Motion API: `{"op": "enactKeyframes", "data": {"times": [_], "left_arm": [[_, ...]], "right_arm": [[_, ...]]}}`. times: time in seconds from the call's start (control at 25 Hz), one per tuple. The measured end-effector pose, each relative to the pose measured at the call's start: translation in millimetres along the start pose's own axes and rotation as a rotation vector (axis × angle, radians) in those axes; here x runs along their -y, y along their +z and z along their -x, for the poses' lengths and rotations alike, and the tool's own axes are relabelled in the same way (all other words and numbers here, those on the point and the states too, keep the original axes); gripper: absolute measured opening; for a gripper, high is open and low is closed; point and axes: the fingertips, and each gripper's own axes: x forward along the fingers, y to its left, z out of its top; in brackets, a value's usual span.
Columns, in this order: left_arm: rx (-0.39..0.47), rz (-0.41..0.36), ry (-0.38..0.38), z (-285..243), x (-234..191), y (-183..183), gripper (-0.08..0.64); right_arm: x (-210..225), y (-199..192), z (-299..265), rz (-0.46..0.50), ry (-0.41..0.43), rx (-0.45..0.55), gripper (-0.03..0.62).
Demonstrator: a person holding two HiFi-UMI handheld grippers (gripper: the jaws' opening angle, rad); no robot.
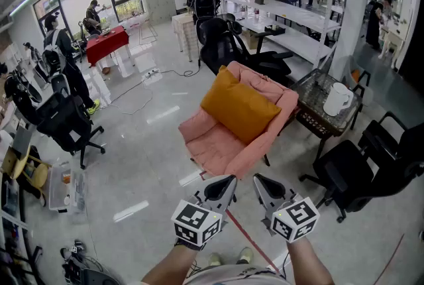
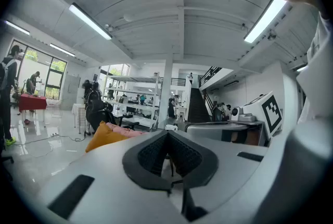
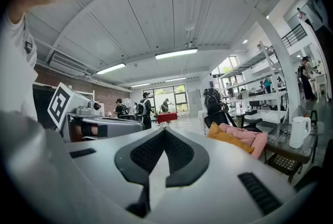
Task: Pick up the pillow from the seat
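Pillow and chair wait in a busy workshop: one mustard-yellow square fabric pillow [image 1: 240, 109] sits on the seat of a single pink upholstered armchair [image 1: 211, 144], tilted back against the backrest, with the chair standing on the pale glossy floor [image 1: 146, 164].

Low in the head view, a person holds two tools side by side, well short of the chair. The left hand-held gripper [image 1: 222, 184] has its two jaws closed tip to tip with nothing between them. The right hand-held gripper [image 1: 267, 185] is likewise fully closed and empty (each carries one white cube printed with black square markers). Neither touches the pillow.

Just beside the armchair, on its right in the head view, one white plastic kettle [image 1: 337, 99] stands upright on the dark tabletop [image 1: 311, 95] of a small side table. Two black office chairs [image 1: 344, 171] stand nearer the right edge, and one red-draped table [image 1: 106, 44] sits far off by the windows.
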Motion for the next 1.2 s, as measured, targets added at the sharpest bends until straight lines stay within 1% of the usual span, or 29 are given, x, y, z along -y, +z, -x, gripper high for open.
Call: {"op": "enactKeyframes", "data": {"times": [0.36,0.52,0.64,0.76,0.88,1.08,1.2], "left_arm": [[-0.001,0.0,0.005,-5,10,-1,0.011],[-0.003,0.007,0.012,-4,13,-7,0.011],[0.023,0.009,0.043,-2,4,-7,0.011],[0.048,0.021,0.089,-3,-11,9,0.011],[0.037,0.041,0.123,-5,-19,14,0.011],[0.017,0.044,0.127,-19,-13,7,0.011],[0.013,0.034,0.128,-32,-7,6,0.011]], "right_arm": [[4,1,9,0.008,0.008,0.0,0.014],[4,-5,14,-0.013,0.016,0.003,0.015],[12,-5,16,-0.029,0.022,0.03,0.015],[25,12,18,-0.022,0.004,0.059,0.016],[35,19,19,-0.043,-0.001,0.066,0.017],[49,12,20,-0.071,-0.012,0.058,0.017],[61,13,23,-0.062,-0.01,0.065,0.016]]}}
